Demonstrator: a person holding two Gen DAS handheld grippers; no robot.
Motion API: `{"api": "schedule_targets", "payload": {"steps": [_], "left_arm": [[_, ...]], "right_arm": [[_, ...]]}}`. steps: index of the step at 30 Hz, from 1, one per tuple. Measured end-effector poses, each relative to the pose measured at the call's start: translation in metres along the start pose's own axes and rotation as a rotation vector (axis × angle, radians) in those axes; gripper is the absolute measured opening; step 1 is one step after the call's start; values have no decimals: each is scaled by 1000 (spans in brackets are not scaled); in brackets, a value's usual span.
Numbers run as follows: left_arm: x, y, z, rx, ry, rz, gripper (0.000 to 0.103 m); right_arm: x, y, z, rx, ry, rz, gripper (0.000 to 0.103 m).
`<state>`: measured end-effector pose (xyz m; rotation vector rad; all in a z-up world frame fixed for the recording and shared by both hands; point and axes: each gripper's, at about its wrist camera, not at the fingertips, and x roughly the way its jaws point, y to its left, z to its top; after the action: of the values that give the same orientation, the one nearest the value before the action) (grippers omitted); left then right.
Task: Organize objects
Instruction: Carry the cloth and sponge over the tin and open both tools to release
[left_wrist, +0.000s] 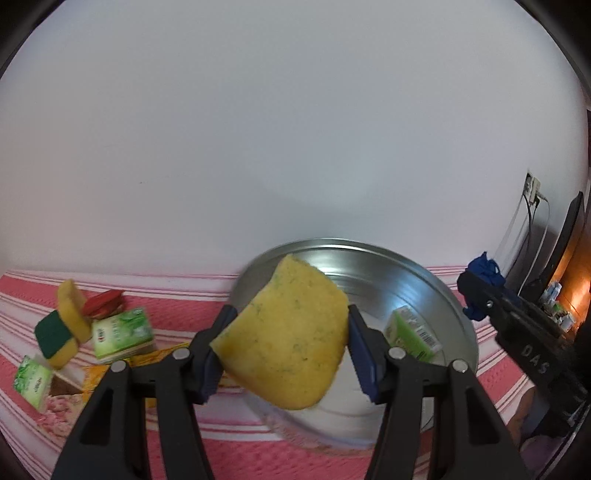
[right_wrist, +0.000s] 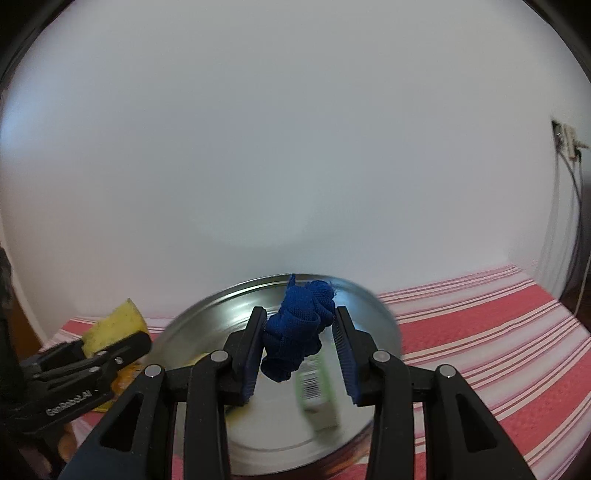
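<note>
My left gripper (left_wrist: 290, 321) is shut on a yellow sponge (left_wrist: 288, 347), which hangs tilted in front of a round metal pan (left_wrist: 417, 273). A green carton (left_wrist: 410, 332) lies inside the pan. My right gripper (right_wrist: 301, 321) is shut on a wad of blue cloth (right_wrist: 295, 332) and holds it over the same pan (right_wrist: 207, 317), above the green carton (right_wrist: 314, 380). In the left wrist view the right gripper (left_wrist: 476, 291) and its blue cloth (left_wrist: 484, 267) show beside the pan's right rim. In the right wrist view the left gripper (right_wrist: 122, 339) and the sponge (right_wrist: 114, 321) show at the pan's left.
On the pink striped cloth (left_wrist: 184, 306) left of the pan lie two green-and-yellow scrub sponges (left_wrist: 55, 332), green tissue packs (left_wrist: 122, 332), a red item (left_wrist: 103, 302) and an orange packet (left_wrist: 96, 373). A white wall stands close behind. A wall socket with cables (right_wrist: 565, 140) is at the far right.
</note>
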<state>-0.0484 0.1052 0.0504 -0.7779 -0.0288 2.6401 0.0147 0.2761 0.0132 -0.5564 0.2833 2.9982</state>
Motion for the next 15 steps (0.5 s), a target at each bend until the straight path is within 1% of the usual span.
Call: {"api": "schedule_targets", "payload": {"steps": [2, 8, 12, 15], "left_arm": [[5, -9, 1, 4, 4, -8, 58], [17, -31, 2, 47, 7, 16, 59], [29, -34, 0, 43, 29, 18, 59], [35, -34, -3, 45, 44, 24, 59]], "right_arm": [[5, -4, -1, -15, -5, -33, 40], [22, -11, -7, -37, 9, -110, 40], [33, -10, -11, -37, 34, -118, 40], [47, -5, -11, -64, 44, -132, 40]]}}
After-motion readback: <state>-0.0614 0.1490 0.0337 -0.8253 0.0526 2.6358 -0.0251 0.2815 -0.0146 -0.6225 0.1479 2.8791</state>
